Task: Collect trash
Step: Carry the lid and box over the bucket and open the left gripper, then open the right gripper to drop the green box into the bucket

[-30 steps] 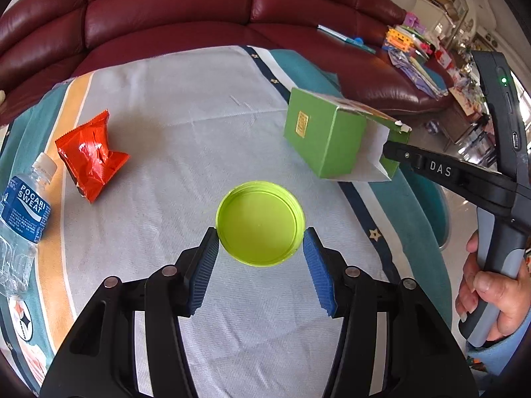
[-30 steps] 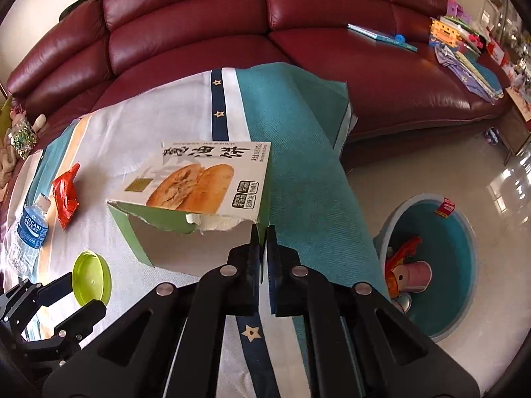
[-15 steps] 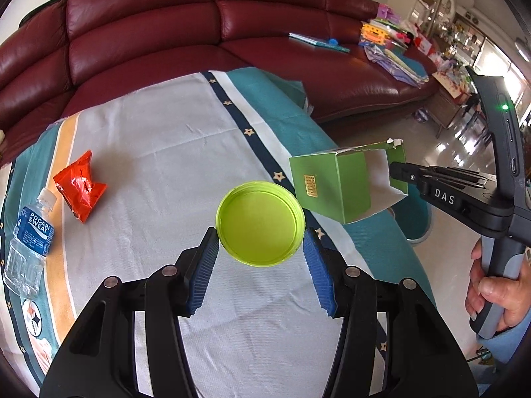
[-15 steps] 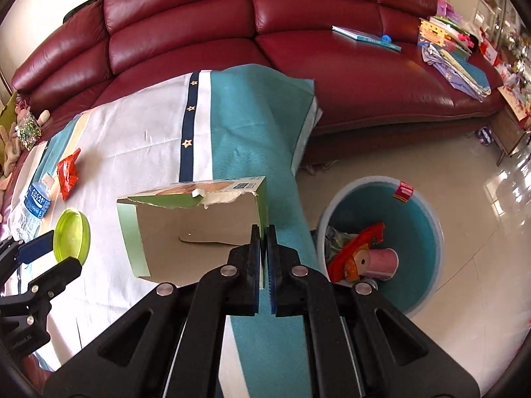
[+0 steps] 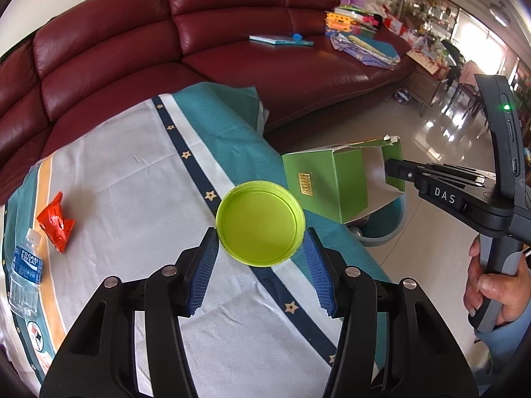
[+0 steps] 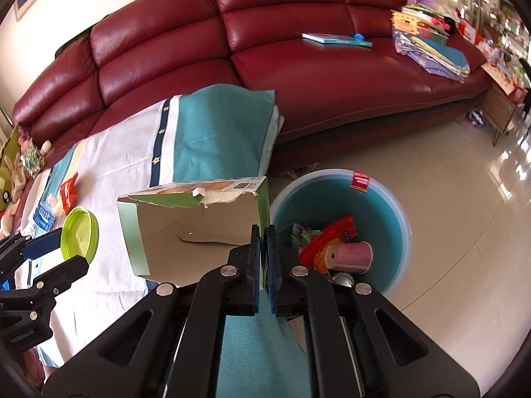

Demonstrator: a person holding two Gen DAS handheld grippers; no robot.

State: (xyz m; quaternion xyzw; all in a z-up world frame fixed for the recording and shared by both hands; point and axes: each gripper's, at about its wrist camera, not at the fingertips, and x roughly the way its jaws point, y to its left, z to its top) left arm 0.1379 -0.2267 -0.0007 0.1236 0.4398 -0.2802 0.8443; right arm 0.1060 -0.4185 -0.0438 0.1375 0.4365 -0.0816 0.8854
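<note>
My left gripper (image 5: 260,245) is shut on a lime-green plastic lid (image 5: 260,223) and holds it above the table's right part; the lid also shows in the right wrist view (image 6: 80,233). My right gripper (image 6: 263,232) is shut on the wall of an open green cardboard box (image 6: 195,229), held in the air at the table's edge, next to the blue trash bin (image 6: 381,199). The box (image 5: 335,182) and the right gripper (image 5: 395,169) show at the right of the left wrist view. The bin holds a pink cup (image 6: 350,257) and a red wrapper (image 6: 328,238).
A red snack wrapper (image 5: 54,224) and a Pocari Sweat bottle (image 5: 26,278) lie at the table's left side. The striped tablecloth (image 5: 132,185) covers the table. A dark red sofa (image 6: 298,49) with books and papers stands behind. Shiny floor lies to the right.
Both grippers have moved right with their loads. The box has left the table and now hangs at its edge beside the bin. The lid has come along over the table's right part.
</note>
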